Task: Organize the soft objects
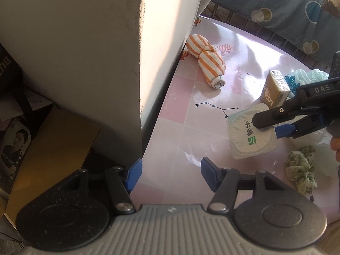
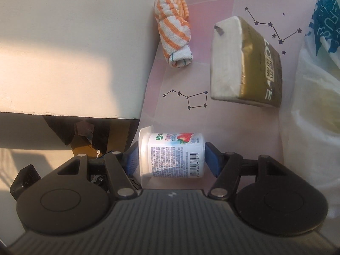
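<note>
- Your right gripper clamps the yogurt cup end to end — lid on one pad, base on the other — lifted above the pink table.
- Your left gripper hangs wide and empty, free for the striped towel roll near the wall.

One yogurt cup. One striped towel roll. One tissue pack. One green scrunchie. Two plastic bags. Two grippers, left and right.
</note>
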